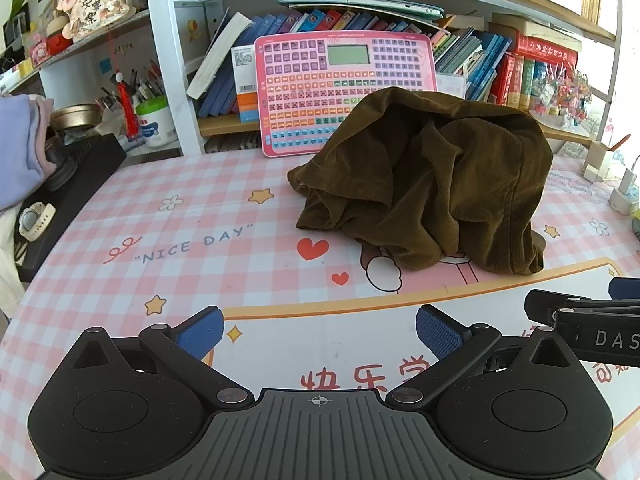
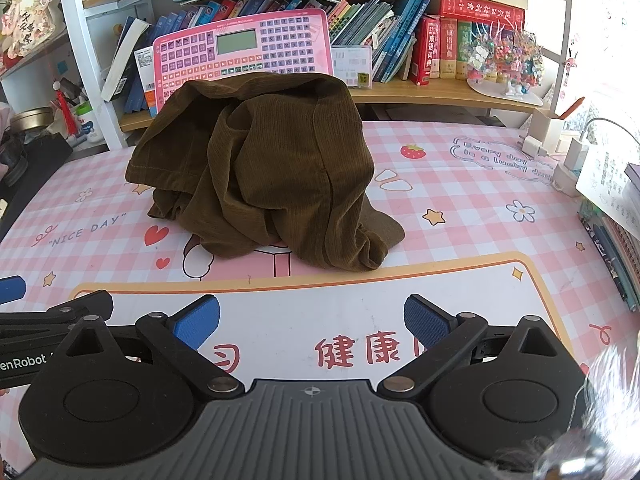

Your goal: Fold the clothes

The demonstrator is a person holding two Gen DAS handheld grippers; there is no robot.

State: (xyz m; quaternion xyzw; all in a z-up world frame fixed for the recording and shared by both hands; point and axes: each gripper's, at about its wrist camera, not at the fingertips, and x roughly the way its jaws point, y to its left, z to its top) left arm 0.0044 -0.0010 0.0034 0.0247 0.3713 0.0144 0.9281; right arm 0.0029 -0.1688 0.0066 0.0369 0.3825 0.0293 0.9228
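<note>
Brown corduroy garment (image 1: 432, 184) sits crumpled in a heap on the pink checked desk mat (image 1: 192, 216) — unfolded, before a pink keyboard toy (image 1: 320, 76). Left gripper (image 1: 320, 334) and right gripper (image 2: 312, 324) hover short of it — both spread wide, holding nothing.

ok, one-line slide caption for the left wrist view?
Open left gripper hovers over pink checked mat, facing crumpled brown garment.
</note>
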